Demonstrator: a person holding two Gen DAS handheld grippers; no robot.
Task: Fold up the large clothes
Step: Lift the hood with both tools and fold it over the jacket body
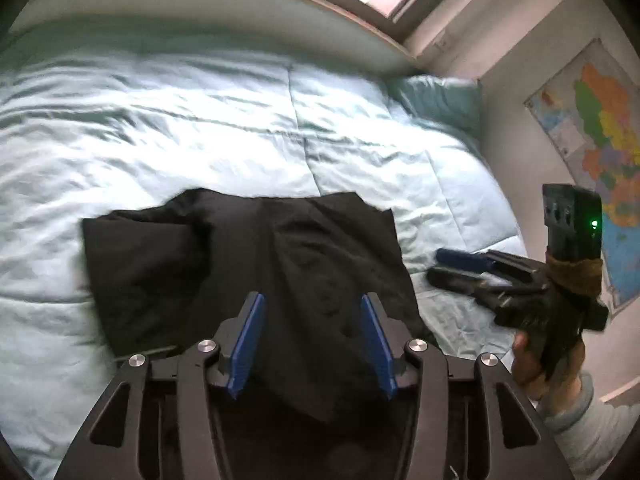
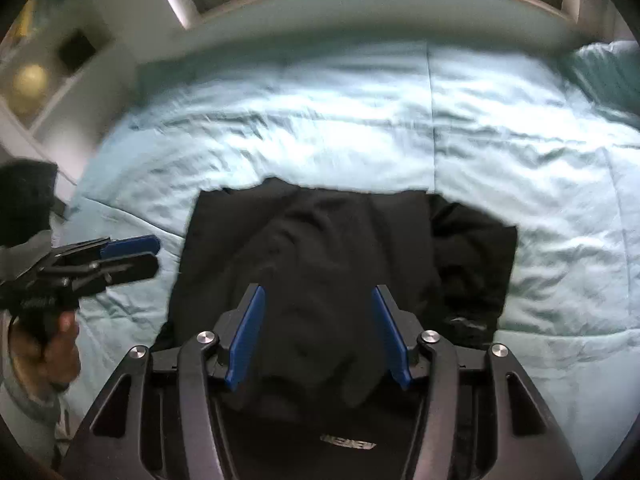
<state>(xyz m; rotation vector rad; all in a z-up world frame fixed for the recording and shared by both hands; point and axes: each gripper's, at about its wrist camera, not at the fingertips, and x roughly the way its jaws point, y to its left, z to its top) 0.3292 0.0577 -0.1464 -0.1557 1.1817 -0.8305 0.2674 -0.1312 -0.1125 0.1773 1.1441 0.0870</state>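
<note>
Blue-padded jaws of the left hand-held gripper point(image 1: 308, 344) stand parted over a black garment point(image 1: 248, 272) with no cloth pinched between them; the right hand-held gripper point(image 2: 318, 338) is likewise open and empty-handed, in each case seen from its own camera. From the opposite camera each tool appears side-on beside the cloth, its fingers over bare bedding. Spread on a pale green quilt point(image 1: 180, 120) covering the bed, the garment lies partly folded, one flap doubled across its middle, a lighter printed mark point(image 2: 348, 437) showing at the near edge in the right wrist view. A pillow point(image 1: 436, 100) sits by the headboard and a map point(image 1: 600, 152) hangs on the wall. The person's hand point(image 1: 540, 364) grips the right tool's handle.

Risk from here, judged from the layout: the soft, rumpled quilt could be caught together with the cloth at the next pinch, dragging the bedding and skewing the fold. Loose, unpressed layers may also slide apart if only the top ply is grabbed, undoing the doubled flap. Both frames are blurred, so edge positions are uncertain.
</note>
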